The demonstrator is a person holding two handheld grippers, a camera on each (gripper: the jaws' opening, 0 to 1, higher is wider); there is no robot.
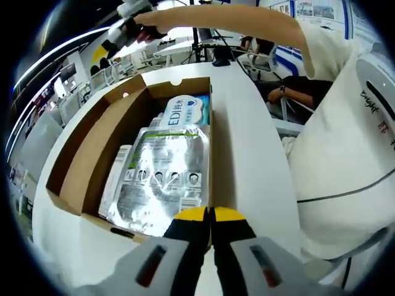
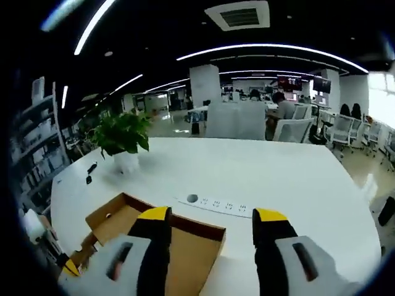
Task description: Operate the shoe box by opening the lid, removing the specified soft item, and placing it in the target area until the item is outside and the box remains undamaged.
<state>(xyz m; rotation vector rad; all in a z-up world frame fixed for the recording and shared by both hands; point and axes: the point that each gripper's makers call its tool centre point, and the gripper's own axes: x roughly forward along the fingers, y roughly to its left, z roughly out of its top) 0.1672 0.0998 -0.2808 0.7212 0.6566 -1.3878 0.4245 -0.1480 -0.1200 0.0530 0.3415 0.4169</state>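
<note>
In the left gripper view we see the open box (image 1: 92,154) lying on the white desk (image 1: 247,154), its near end close to the desk's near edge. Along its left side the brown lid (image 1: 77,176) folds outward. Inside lies a silver foil pack (image 1: 162,179), and beyond it, at the far end, a white and blue soft pack (image 1: 184,111). Our left gripper (image 1: 210,216) hangs just above the box's near right corner, jaws pressed together with nothing between them. Overhead, our arm (image 1: 234,18) reaches across, and at right a white shirt (image 1: 345,160) shows.

In the right gripper view a potted plant (image 2: 123,139) stands toward the desk's left edge. The box's cardboard sits below our right gripper (image 2: 213,225), jaws spread wide and empty. Beyond them a white power strip (image 2: 219,205) lies flat mid-desk.
</note>
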